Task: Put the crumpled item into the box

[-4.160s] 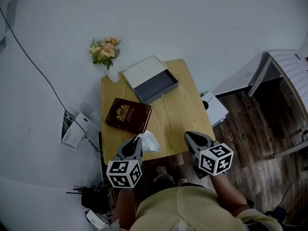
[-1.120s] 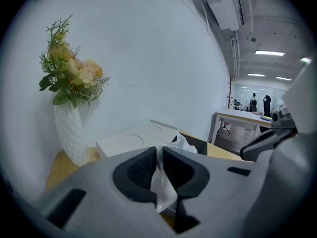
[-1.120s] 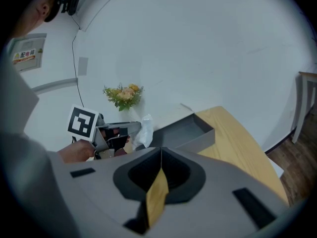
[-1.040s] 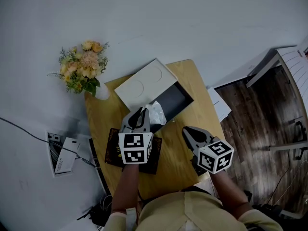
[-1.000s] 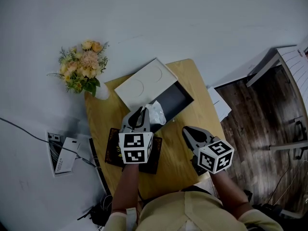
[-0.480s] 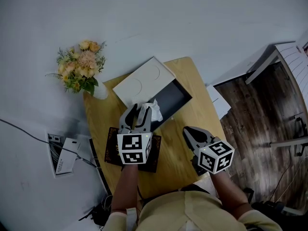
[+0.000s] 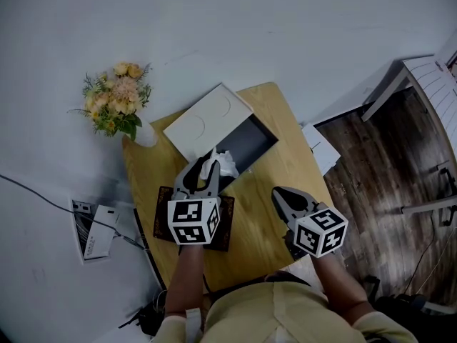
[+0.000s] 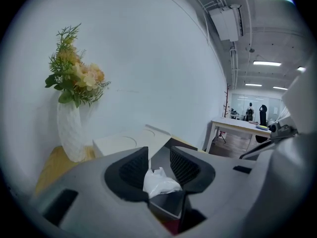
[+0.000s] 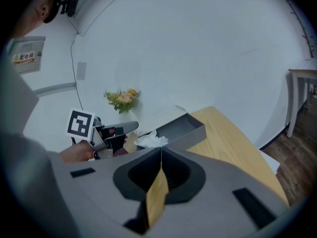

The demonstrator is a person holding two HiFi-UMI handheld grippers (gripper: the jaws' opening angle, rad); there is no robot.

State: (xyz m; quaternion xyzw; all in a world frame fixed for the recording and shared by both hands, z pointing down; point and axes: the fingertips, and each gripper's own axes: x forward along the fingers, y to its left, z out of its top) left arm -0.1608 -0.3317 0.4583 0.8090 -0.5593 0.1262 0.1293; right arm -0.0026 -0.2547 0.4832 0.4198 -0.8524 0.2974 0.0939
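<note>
Hovering left gripper (image 7: 202, 164): held over the near end of the box, above the edge of the book; its jaws stand apart and the pads press on nothing.
Between the left jaws: in the left gripper view the crumpled tissue (image 8: 159, 182) shows in the gap, lower down and clear of both pads.
Crumpled tissue: white, lying at the near corner of the box's dark tray (image 7: 246, 141), its top bulging above the rim; the right gripper view shows it at that same end, just beside the left gripper's tips.
Box: a dark tray pulled partway out of a white sleeve (image 7: 201, 123), set at a slant on the far half of the table (image 7: 268, 184).
Right gripper (image 7: 278, 194): held over the near right part of the table, well apart from the box; its jaws meet at the tips with nothing between them, only bare wood showing below.
Book (image 7: 161, 224): dark red, flat on the table's near left side, partly covered by the left gripper.
Vase (image 7: 145, 136): white, upright at the table's far left corner, just beside the sleeve, holding a bunch of flowers (image 7: 114, 106).
</note>
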